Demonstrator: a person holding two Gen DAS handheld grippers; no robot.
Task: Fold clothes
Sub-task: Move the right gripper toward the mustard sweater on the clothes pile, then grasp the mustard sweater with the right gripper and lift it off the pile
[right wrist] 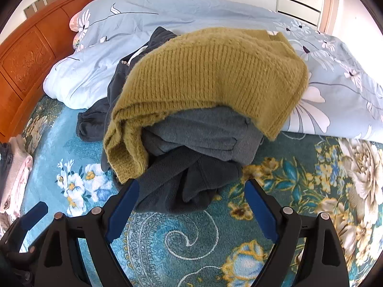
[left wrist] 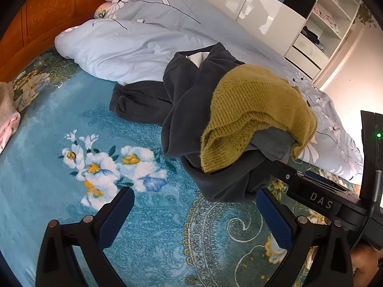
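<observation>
While the pile of clothes sat unfolded on the bed [right wrist: 299, 227], both claws hung over the teal flowered blanket with their jaws spread wide and nothing between them. The left claw [left wrist: 195, 209] hovered just short of the heap, its right finger close to the lowest dark fold. The right claw [right wrist: 191, 197] faced the same heap from nearer on, its blue pads [right wrist: 122, 205] either side of the dark fleece garment [right wrist: 182, 184] that spilled toward it; I could not tell whether the left pad touched the cloth or only stood before it.

On top of the pile lay a mustard knitted sweater [right wrist: 210, 71], draped loosely with one ribbed edge hanging down the left side. Under it showed a grey fleece piece [right wrist: 203, 134], and beneath and behind that the darker fleece garment, crumpled, with a cuffed sleeve [left wrist: 134, 102] stretched flat on the blanket toward the headboard. A bit of white lining [left wrist: 197, 57] peeped out at the far top of the dark cloth.

Behind the heap a pale blue duvet [left wrist: 134, 45] with white flowers was bunched along the bed, touching the clothes at the back. The wooden headboard [right wrist: 26, 59] stood at the left, and some pink and pale cloth [right wrist: 16, 177] lay near the blanket's left edge, well apart from the pile. A white wardrobe with open shelves [left wrist: 320, 28] stood beyond the bed.
</observation>
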